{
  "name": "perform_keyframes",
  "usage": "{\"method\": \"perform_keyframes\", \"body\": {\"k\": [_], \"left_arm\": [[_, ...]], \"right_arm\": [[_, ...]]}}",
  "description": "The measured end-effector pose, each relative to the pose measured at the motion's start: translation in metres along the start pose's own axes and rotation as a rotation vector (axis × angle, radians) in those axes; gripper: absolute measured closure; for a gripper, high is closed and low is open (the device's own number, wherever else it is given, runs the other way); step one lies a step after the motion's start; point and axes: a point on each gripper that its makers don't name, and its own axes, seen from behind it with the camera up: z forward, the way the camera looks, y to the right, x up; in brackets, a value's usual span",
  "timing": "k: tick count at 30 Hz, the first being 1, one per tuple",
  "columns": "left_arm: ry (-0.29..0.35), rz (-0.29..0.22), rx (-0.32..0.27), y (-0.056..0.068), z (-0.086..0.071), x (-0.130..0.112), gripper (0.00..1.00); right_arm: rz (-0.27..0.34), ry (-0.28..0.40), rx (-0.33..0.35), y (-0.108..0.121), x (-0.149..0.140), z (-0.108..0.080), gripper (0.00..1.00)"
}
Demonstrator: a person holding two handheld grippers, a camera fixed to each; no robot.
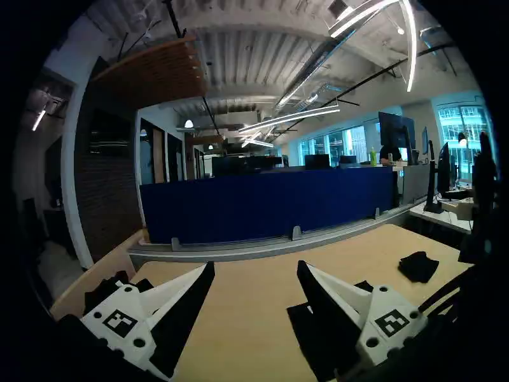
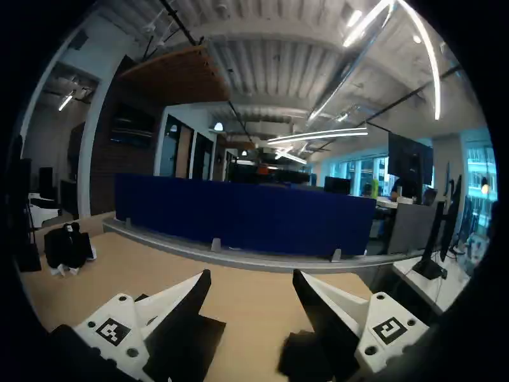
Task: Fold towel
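In the left gripper view, my left gripper hangs open just above a light wooden table, with nothing between its fingers. A black cloth lies flat under its right finger, another dark piece shows by its left finger, and a crumpled black cloth lies farther right. In the right gripper view, my right gripper is also open and empty over the table. Black cloth lies beneath its fingers, and more black cloth lies under the right one.
A blue partition on a grey rail closes off the table's far edge. A side desk with monitors stands to the right. A dark bundle with white parts sits on the table at far left; I cannot tell what it is.
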Motion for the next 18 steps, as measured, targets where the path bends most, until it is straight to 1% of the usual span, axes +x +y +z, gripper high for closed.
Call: {"method": "perform_keyframes", "body": {"k": [2, 5, 11, 18], "left_arm": [[-0.008, 0.005, -0.016, 0.009, 0.003, -0.002, 0.04], [-0.034, 0.024, -0.056, 0.021, 0.005, -0.004, 0.04], [-0.091, 0.062, -0.138, 0.043, 0.006, -0.007, 0.04], [-0.190, 0.078, -0.273, 0.072, -0.002, -0.024, 0.04]], "right_arm": [[-0.012, -0.015, 0.018, -0.010, 0.000, 0.000, 0.00], [-0.043, -0.051, 0.066, -0.024, -0.001, 0.000, 0.00], [-0.100, -0.140, 0.178, -0.046, -0.009, -0.003, 0.00], [-0.167, -0.252, 0.304, -0.065, -0.023, -0.011, 0.00]]}}
